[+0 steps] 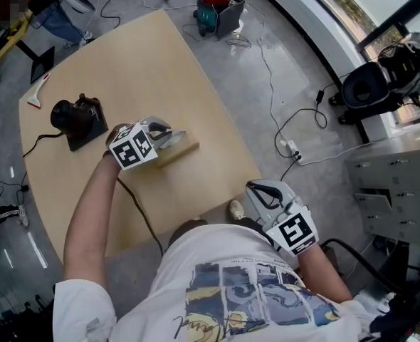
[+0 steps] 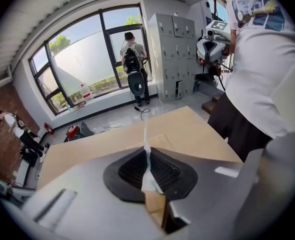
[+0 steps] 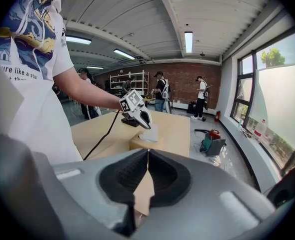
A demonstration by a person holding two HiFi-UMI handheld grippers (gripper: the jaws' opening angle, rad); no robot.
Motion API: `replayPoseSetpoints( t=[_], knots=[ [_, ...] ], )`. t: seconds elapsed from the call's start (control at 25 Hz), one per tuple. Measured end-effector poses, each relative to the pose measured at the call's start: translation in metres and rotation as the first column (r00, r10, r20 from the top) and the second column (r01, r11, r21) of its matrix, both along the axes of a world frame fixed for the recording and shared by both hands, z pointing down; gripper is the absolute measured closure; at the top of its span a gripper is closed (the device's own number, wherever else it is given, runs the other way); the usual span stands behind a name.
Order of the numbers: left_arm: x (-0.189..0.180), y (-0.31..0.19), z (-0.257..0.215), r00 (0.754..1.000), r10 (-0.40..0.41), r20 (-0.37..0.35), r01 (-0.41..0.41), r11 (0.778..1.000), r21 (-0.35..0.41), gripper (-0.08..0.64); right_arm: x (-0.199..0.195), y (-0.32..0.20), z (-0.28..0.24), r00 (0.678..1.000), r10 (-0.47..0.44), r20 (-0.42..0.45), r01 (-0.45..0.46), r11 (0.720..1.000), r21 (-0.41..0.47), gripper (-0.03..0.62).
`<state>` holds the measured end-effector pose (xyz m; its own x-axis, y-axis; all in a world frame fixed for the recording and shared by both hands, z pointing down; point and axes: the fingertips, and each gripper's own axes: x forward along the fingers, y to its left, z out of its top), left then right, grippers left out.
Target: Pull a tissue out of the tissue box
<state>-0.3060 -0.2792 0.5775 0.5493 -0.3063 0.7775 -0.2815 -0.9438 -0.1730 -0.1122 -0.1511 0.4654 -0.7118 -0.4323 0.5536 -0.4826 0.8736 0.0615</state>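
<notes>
The jaws of the left gripper (image 2: 147,170) are closed on a thin white tissue (image 2: 148,178), which is pinched between the pads and stands up out of the top of the tissue box (image 1: 182,151). The box is set on the light wooden table (image 1: 124,70), near the edge closest to the person, with the left gripper tilted down over it. The jaws of the right gripper (image 3: 147,157) are brought fully together with nothing between them, and this gripper is held off the table's edge, well apart from the box.
</notes>
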Motion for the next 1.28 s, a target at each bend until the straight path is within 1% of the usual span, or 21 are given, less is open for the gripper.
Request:
replayPoseSetpoints(
  t=[0.2,0.32,0.56,0.72,0.88,1.08,1.28],
  knots=[
    [-0.004,0.005,-0.003,0.999,-0.032,0.028,0.033,0.999,0.0,0.549,0.009,0.002,0.0,1.0,-0.013,0.007,0.013,1.0,0.0,0.588],
    [-0.005,0.003,-0.006,0.997,-0.069,0.032,0.068,0.998,0.011,0.551,0.017,0.005,0.0,1.0,-0.017,0.012,0.017,1.0,0.004,0.588],
    [-0.004,-0.001,-0.023,0.989,-0.149,0.019,0.149,0.989,0.027,0.552,0.034,0.005,-0.004,0.999,-0.03,0.026,0.03,0.999,0.014,0.588],
    [-0.008,-0.002,-0.038,0.978,-0.206,-0.016,0.207,0.977,0.047,0.552,0.04,0.005,-0.005,0.998,-0.046,0.032,0.046,0.999,0.016,0.588],
    [-0.012,0.0,-0.055,0.962,-0.269,-0.043,0.271,0.961,0.062,0.552,0.045,0.005,-0.006,0.997,-0.068,0.041,0.067,0.997,0.024,0.588],
    [-0.01,0.01,-0.085,0.927,-0.357,-0.113,0.367,0.927,0.079,0.552,0.053,0.004,-0.007,0.992,-0.109,0.058,0.108,0.994,0.025,0.588],
    [0.0,0.031,-0.12,0.896,-0.411,-0.169,0.432,0.894,0.116,0.552,0.055,0.004,-0.007,0.984,-0.162,0.072,0.16,0.987,0.032,0.588]
  ],
)
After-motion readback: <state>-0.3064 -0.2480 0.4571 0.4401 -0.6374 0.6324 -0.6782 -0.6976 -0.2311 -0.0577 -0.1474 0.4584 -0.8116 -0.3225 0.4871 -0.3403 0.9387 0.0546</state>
